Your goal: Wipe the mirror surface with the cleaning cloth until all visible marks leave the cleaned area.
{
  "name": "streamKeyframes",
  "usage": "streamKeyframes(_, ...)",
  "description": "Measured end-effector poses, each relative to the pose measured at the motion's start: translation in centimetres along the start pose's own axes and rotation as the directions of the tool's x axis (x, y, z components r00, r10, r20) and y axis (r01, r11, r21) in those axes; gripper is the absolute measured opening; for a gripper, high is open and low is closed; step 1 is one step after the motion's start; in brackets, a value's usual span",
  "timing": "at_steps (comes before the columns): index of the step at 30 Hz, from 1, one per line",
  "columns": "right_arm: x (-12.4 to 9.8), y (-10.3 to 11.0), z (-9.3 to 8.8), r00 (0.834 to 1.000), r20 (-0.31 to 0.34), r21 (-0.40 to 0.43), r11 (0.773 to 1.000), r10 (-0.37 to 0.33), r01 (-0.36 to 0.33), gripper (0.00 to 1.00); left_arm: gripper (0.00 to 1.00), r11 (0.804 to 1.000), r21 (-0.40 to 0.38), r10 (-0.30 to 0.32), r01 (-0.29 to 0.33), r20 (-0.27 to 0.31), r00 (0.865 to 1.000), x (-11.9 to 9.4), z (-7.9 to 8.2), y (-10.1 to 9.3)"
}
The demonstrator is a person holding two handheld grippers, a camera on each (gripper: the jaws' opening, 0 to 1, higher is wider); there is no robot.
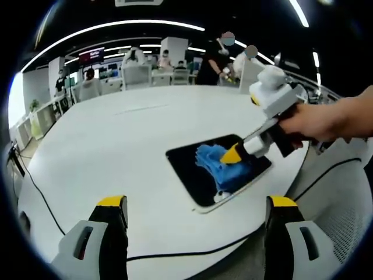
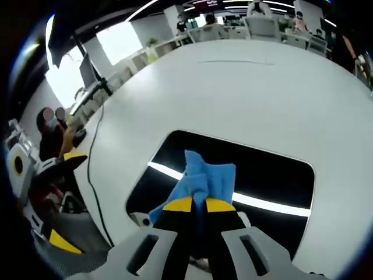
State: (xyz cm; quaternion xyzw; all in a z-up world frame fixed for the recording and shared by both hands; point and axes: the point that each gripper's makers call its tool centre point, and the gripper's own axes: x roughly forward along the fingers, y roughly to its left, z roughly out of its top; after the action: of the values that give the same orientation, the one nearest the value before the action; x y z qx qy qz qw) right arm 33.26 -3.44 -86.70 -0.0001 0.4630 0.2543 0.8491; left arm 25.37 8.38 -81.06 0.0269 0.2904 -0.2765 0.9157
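Note:
A dark rectangular mirror (image 1: 192, 169) (image 2: 274, 175) lies flat on the white table (image 1: 116, 140), near its edge. A blue cleaning cloth (image 1: 218, 166) (image 2: 201, 178) rests on the mirror's surface. My right gripper (image 2: 199, 204) is shut on the cloth, its yellow-tipped jaws pinching it and pressing it on the glass; in the left gripper view it comes in from the right as the right gripper (image 1: 233, 154), held by a hand (image 1: 326, 119). My left gripper (image 1: 195, 204) hovers open over the table in front of the mirror, with nothing between its yellow-tipped fingers (image 1: 111, 204).
A black cable (image 1: 41, 195) (image 2: 93, 175) runs across the table's near edge. The table's rim curves close beside the mirror. Desks, chairs and people (image 1: 218, 58) stand far behind; another person (image 2: 52, 137) sits off the table's side. A ceiling light reflects as a white stripe (image 2: 262, 203) in the mirror.

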Motion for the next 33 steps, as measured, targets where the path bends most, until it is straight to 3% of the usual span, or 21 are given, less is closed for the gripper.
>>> streamKeyframes(25,2.2,-2.4,3.9,1.0,-0.005,-0.02,0.999,-0.024,0.024,0.01,0.98,1.0,-0.006,0.007,-0.007,-0.001,1.0,0.0,-0.1,0.2)
streamKeyframes(33,2.7,-2.9,4.7,1.0,0.006,0.009,1.0,-0.025,0.025,0.01,0.98,1.0,-0.007,0.011,-0.011,-0.001,1.0,0.0,-0.1,0.3)
